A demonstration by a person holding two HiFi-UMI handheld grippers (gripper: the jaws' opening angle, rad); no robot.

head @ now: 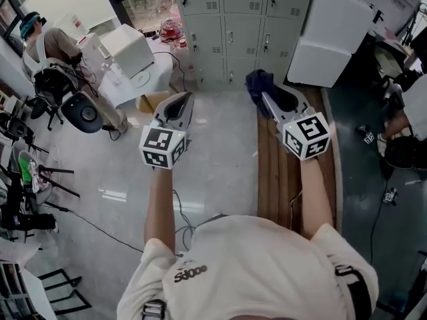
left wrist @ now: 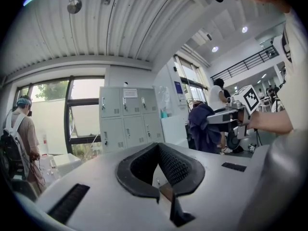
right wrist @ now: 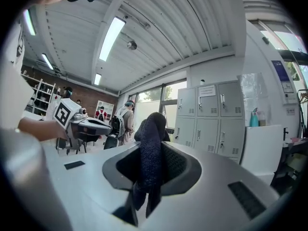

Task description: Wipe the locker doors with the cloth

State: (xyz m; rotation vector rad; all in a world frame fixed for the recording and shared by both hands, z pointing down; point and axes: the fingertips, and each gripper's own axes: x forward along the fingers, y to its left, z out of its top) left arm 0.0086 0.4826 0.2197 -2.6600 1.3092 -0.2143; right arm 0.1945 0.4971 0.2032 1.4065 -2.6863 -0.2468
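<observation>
So the right claw [head: 269,101] is pinching the dark cloth [right wrist: 150,148] tight, holding it bunched and ready to rub, while the left claw [head: 186,101] is sitting closed on nothing. Both are pointing at the lockers [head: 227,25], well apart from them, so probably no wiping yet

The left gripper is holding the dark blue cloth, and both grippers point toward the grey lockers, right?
No, the right gripper holds the dark blue cloth, clamped between its jaws in the right gripper view; the left gripper holds nothing. Both do point toward the grey lockers.
</observation>
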